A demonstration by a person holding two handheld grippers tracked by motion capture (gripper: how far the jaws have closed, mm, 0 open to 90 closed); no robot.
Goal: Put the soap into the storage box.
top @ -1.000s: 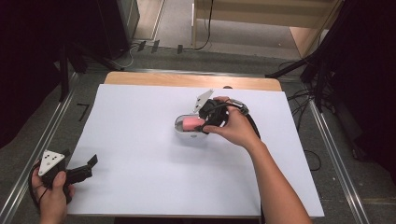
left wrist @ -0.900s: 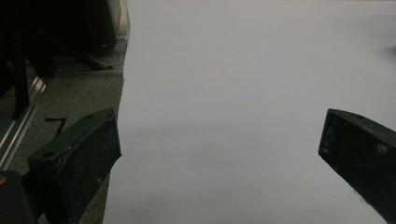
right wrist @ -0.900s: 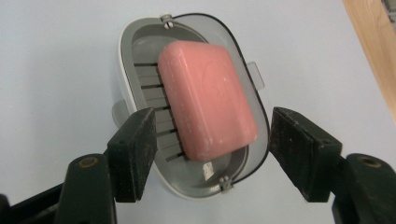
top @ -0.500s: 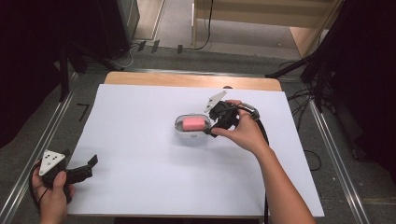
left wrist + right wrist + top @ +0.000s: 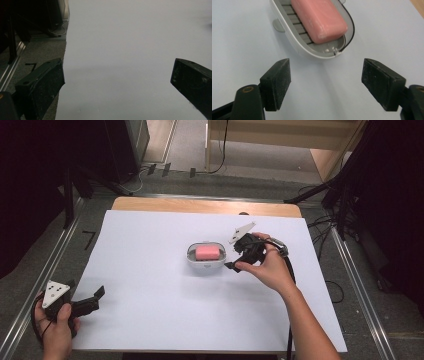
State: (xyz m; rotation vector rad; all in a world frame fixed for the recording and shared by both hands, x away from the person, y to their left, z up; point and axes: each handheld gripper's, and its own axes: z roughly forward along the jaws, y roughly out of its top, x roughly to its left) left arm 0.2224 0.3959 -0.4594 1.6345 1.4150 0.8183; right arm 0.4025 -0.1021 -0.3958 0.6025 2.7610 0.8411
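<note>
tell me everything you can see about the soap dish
The soap dish is a white oval tray, plastic by its look, with a grey slatted insert and a small foot underneath. It stands level near the middle of the white table sheet and holds a pink soap bar, which lies flat on the slats. Nothing else touches it.

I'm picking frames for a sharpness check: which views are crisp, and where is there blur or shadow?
High view: evenly lit, slightly soft, dark surroundings. Right gripper view: pink soap and soap dish crisp, the dish casting a soft shadow toward the right gripper. Left gripper view: the white table cover looks featureless and hazy, dim at the left edge.
</note>
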